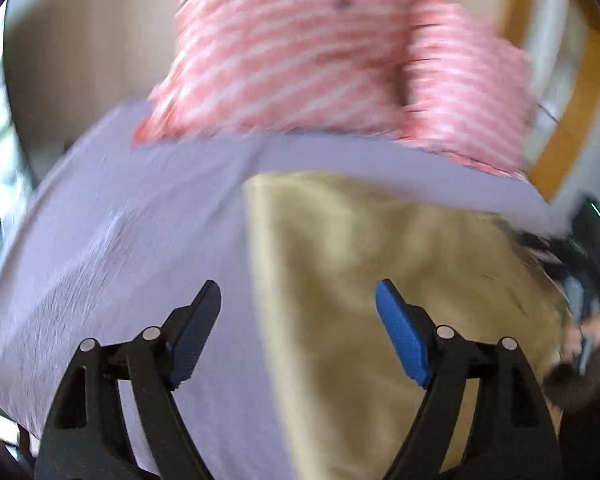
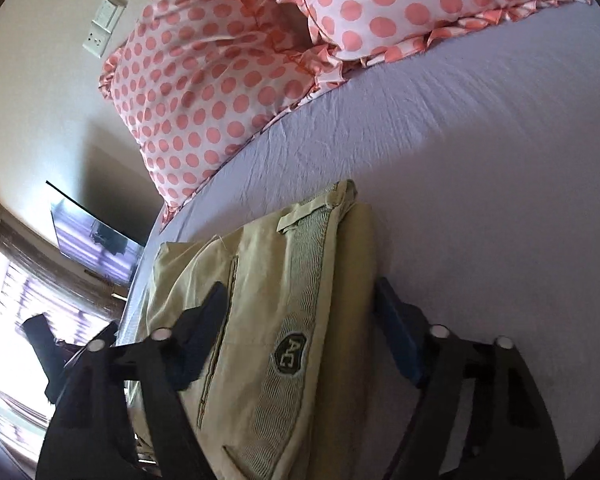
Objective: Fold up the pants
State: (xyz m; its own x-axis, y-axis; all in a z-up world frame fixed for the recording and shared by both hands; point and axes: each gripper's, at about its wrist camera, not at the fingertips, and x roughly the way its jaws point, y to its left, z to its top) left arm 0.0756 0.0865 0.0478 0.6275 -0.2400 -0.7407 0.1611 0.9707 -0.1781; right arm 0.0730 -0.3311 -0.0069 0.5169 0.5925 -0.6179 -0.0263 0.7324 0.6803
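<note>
Lying on the lilac bed sheet (image 2: 480, 152), the khaki pants (image 2: 268, 320) sit as a compact folded bundle near the bed's left edge, waistband and a belt loop on top, with a dark oval patch (image 2: 290, 350) on the ribbed band. Over them the right gripper (image 2: 300, 320) hangs with its jaws spread wide, one finger above the cloth and the other above the sheet just to the right, holding nothing. On the left wrist view, which is badly blurred, the left gripper (image 1: 298, 328) is likewise wide open and empty, its blue pads (image 1: 400, 332) straddling the line where the pants (image 1: 380, 280) meet the sheet (image 1: 140, 240). At the far end of the bed two pillows with coral dots (image 2: 228, 68) lean against the wall, beside a white socket plate (image 2: 102, 24). A dark screen (image 2: 96, 240) hangs on the wall at left, near a bright window (image 2: 8, 320).
</note>
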